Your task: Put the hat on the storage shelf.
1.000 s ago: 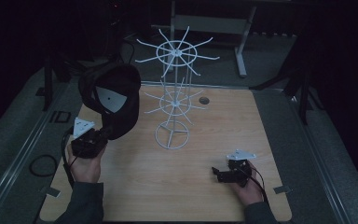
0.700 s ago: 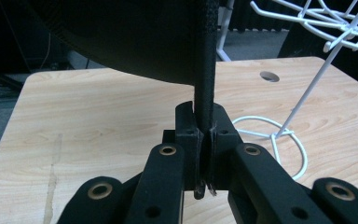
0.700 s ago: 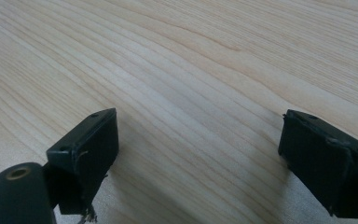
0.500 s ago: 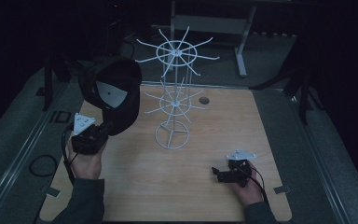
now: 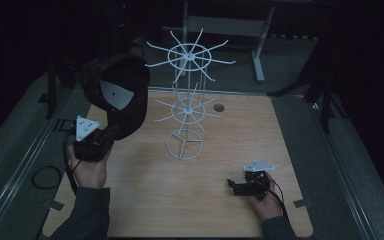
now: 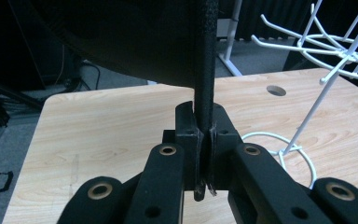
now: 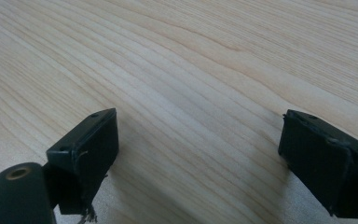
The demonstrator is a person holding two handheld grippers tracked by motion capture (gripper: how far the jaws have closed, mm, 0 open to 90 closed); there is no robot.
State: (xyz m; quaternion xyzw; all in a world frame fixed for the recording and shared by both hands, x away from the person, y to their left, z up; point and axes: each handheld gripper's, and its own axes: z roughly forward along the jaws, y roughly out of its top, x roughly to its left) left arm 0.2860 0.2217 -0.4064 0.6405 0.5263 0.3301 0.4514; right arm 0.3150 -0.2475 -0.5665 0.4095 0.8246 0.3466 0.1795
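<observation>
Left gripper view: left gripper (image 6: pixel 204 140) jaws clamp a black cap (image 6: pixel 121 37), top cropped; right gripper (image 7: pixel 198 149) jaws wide.

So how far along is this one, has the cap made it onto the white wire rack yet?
Not yet. Done: the left gripper has the black cap pinched by its edge and lifted off the table. In hand: the cap hangs left of the white wire rack, clear of its prongs. Left: probably hooking it on a prong and letting go. The right gripper rests open on the table, holding nothing.
</observation>
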